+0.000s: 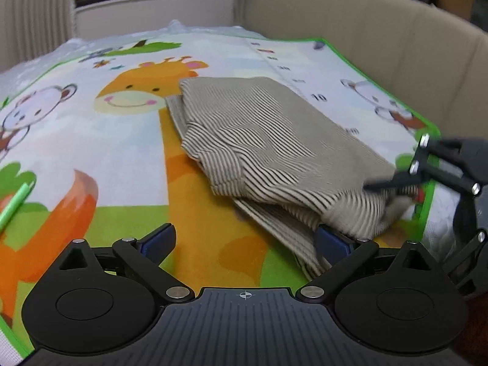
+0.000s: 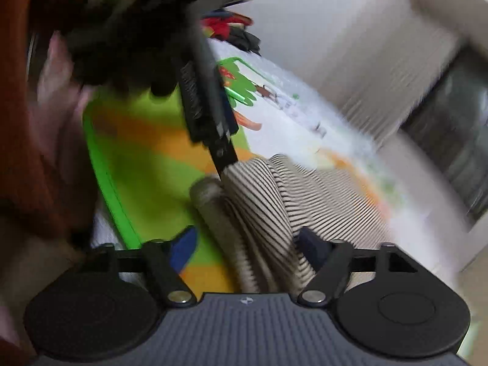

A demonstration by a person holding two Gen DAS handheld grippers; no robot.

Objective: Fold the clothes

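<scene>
Garment: the striped garment (image 1: 268,149), beige with thin dark stripes, lies folded into a thick bundle on the play mat (image 1: 128,158), toward its right side, over the neck of the printed giraffe (image 1: 146,91).

Surface: the play mat has a green border and cartoon animals; a beige padded wall (image 1: 381,36) curves round behind it.

Your left gripper (image 1: 245,241): its blue fingers (image 1: 160,239) stand spread wide. The near edge of the striped garment lies over the right finger; the left finger sits over bare mat. The fingers are not pressing on the cloth.

Your right gripper (image 2: 247,247): seen from its own camera, a rolled fold of the striped garment runs down between its blue fingers (image 2: 183,248). The right finger lies against the cloth, while the left finger stands apart from it with mat showing in the gap, so the fingers are partly open and have no hold on it. The view is blurred.

Other view of the right gripper: from the left wrist camera it shows at the far right, with one dark finger reaching onto the garment's right end.

Green stick: a thin green stick (image 1: 13,207) lies at the mat's left edge.

Your hand: a blurred hand (image 2: 58,91) appears on the left of the right wrist view.
</scene>
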